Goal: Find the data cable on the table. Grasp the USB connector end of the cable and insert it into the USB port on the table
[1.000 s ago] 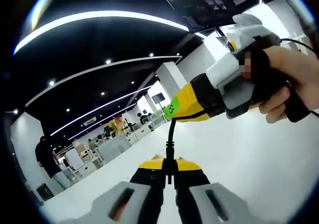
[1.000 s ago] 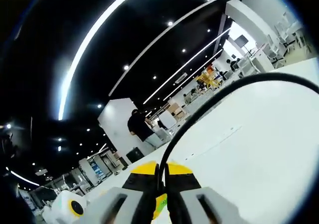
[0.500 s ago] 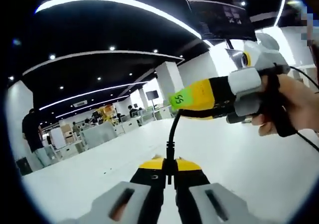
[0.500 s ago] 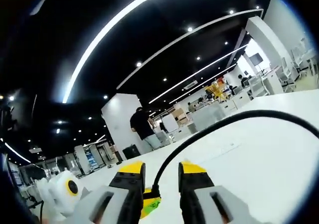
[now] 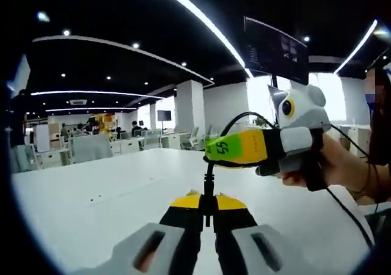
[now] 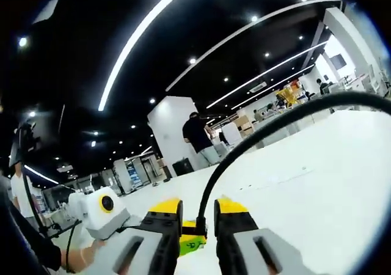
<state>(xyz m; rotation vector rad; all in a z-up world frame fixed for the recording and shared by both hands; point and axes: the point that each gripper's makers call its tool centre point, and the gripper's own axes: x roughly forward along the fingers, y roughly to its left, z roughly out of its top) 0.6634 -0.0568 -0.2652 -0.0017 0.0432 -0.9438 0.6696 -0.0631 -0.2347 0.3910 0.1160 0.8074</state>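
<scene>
A black data cable rises from between my left gripper's yellow-tipped jaws, which are shut on it. It runs up to my right gripper, a yellow body with a green "55" sticker, held by a hand just above and to the right. In the right gripper view the cable arcs over the white table and passes down between my right gripper's jaws. They stand apart with a gap on each side of the cable. The connector ends and the USB port are hidden.
The white table stretches far ahead in a large office hall. A dark monitor hangs overhead. A person stands beyond the table's far edge, among desks and cabinets. My left gripper's white body sits low left in the right gripper view.
My right gripper's jaws, shut on the cable a second ago, have parted. Both cameras have swung, levelling out. My left gripper still holds the cable.
</scene>
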